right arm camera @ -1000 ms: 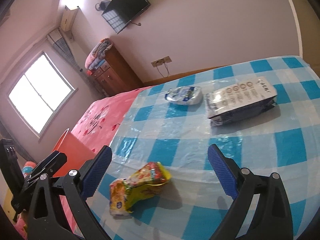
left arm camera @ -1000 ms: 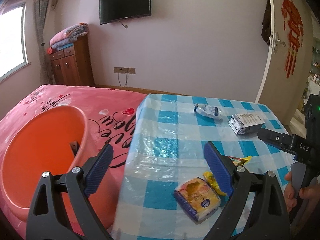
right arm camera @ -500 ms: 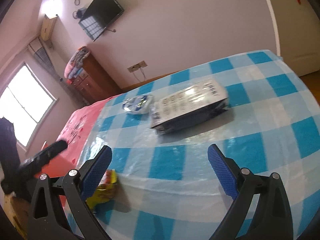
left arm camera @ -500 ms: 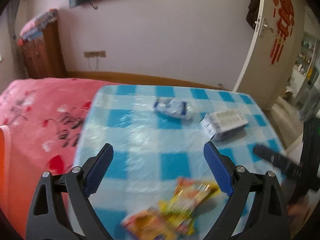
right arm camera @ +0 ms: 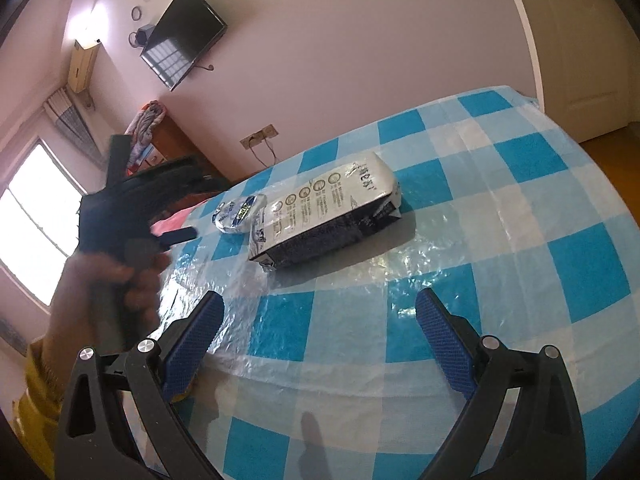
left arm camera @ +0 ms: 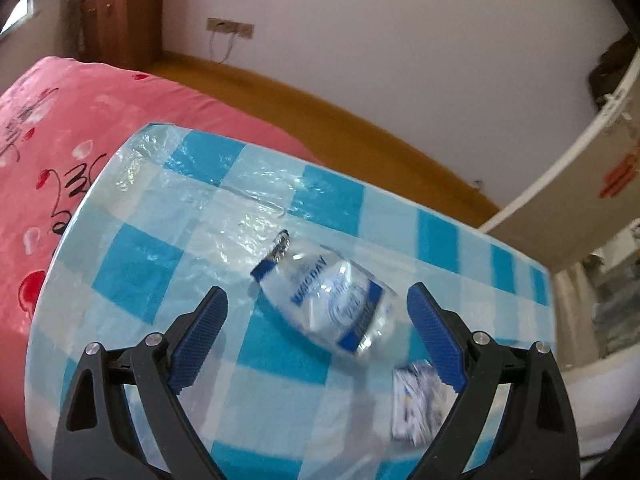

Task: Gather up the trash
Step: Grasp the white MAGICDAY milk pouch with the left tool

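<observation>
Lining up on the crumpled blue-and-white wrapper (left arm camera: 326,304), the left gripper (left arm camera: 316,330) hangs over it with jaws spread wide, empty; the wrapper lies on the checked tablecloth (left arm camera: 136,276) between the fingers, beside the silver pouch (right arm camera: 326,218). Right gripper (right arm camera: 318,342) also wide, empty, idle. Next move likely: lower, centre, close on the wrapper.

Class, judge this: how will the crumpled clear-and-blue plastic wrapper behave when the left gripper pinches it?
The wrapper looks thin and crinkled, so probably floppy and very light. Its glossy film may slip on the shiny table cover.
</observation>
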The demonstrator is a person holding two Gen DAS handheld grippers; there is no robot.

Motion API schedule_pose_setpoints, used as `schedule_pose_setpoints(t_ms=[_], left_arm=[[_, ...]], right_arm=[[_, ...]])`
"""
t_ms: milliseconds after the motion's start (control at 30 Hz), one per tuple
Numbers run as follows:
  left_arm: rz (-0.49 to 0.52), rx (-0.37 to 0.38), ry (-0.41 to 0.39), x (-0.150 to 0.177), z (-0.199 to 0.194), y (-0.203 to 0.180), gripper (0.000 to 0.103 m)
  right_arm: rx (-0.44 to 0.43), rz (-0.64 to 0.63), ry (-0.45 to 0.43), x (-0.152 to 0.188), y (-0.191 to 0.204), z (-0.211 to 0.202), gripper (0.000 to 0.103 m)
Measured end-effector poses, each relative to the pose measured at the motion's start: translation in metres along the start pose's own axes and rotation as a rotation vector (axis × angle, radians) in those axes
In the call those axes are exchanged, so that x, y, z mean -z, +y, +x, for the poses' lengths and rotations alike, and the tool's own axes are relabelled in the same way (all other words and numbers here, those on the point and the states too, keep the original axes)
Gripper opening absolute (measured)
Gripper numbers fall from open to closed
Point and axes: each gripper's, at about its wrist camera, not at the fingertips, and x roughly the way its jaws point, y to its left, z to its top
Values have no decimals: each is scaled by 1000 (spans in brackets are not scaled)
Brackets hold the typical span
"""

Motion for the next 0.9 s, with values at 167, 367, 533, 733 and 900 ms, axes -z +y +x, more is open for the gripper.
schedule_pose_setpoints(t_ms=[167,367,533,733,900], left_arm=[[-37,-42,30,-7,19,-1,91],[16,-111,19,-11,25,-11,74],[70,-88,21,-8,24,-19,64],[237,-38,28,18,12,-48,50],[392,38,75,57,0,-77,47]], right_arm=[[-13,-6,-4,0,-1,-2,95],[-28,7,-10,0,-6,-7,95],[-21,24,-21,-3,-12,-11,95],[-21,68,-26,-6,-25,-14,95],[-2,129,-25,-9,-43,-16,95]])
